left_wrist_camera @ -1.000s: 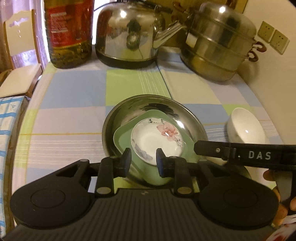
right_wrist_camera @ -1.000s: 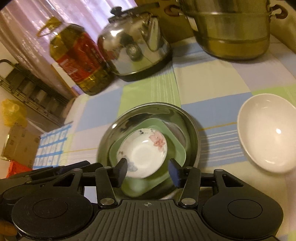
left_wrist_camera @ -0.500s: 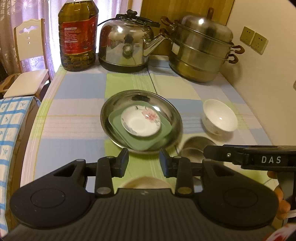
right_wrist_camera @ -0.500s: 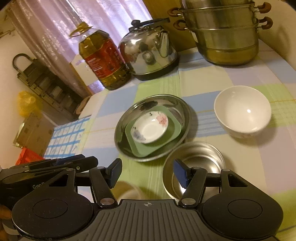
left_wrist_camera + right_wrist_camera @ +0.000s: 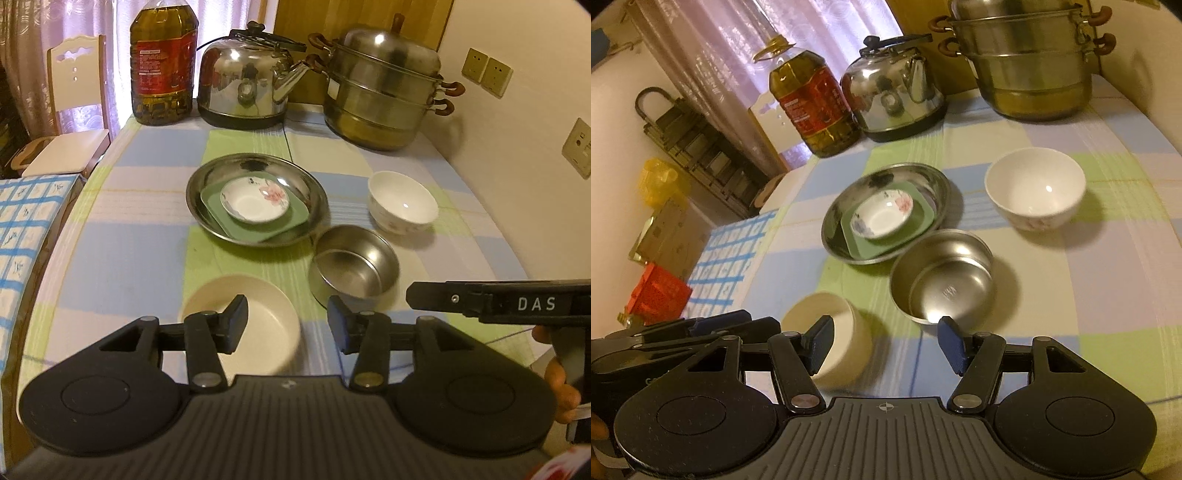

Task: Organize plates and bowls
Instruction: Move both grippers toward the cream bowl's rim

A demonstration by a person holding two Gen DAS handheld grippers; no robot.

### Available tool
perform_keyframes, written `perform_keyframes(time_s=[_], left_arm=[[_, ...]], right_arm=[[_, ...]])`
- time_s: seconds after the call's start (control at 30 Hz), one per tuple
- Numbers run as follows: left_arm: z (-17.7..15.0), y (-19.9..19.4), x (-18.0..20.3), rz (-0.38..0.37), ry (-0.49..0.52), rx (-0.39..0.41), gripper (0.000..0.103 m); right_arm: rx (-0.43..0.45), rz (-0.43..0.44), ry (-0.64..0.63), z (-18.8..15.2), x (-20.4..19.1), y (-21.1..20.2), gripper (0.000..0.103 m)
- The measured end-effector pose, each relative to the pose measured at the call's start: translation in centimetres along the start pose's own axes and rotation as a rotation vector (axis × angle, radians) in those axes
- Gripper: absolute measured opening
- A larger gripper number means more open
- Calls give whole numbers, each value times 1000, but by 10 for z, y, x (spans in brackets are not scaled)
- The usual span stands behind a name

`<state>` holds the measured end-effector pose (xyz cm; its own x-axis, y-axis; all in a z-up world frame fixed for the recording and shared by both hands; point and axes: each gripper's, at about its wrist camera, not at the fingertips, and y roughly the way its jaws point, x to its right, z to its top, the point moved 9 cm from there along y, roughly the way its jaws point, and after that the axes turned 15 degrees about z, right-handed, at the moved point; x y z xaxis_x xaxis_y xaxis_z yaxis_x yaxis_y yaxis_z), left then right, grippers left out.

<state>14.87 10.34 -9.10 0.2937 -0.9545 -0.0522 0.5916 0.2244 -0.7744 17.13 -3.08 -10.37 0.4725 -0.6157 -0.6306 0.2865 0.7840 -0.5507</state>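
While plates sit nested in steel dish (image 5: 314, 201), three bowls (image 5: 402, 203) remain loose — left gripper (image 5: 287, 325) opening, right gripper (image 5: 884, 345) spread, both empty.

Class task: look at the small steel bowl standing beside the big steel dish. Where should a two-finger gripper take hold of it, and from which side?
Probably the near rim of the steel bowl: it stands upright and empty, so one finger can drop inside its thin wall and one outside. Come from above on the near side; the big steel dish crowds its far-left edge.

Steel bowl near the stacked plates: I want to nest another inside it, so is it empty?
Empty. The steel bowl stands upright, its bare shiny bottom visible in both views.
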Motion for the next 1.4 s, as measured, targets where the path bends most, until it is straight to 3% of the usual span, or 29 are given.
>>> perform_keyframes(time_s=[0.23, 0.6, 0.83, 1.4], left_arm=[[-22, -23, 22, 9, -23, 19, 58], [-50, -41, 42, 31, -50, -11, 57], [-61, -42, 46, 42, -42, -44, 55], [-62, -24, 31, 18, -48, -94, 49]], right_arm=[[-8, -22, -14, -22, 13, -30, 62], [-13, -78, 11, -43, 41, -65, 63], [-8, -67, 64, -53, 51, -74, 63], [-54, -80, 81, -57, 50, -53, 63]])
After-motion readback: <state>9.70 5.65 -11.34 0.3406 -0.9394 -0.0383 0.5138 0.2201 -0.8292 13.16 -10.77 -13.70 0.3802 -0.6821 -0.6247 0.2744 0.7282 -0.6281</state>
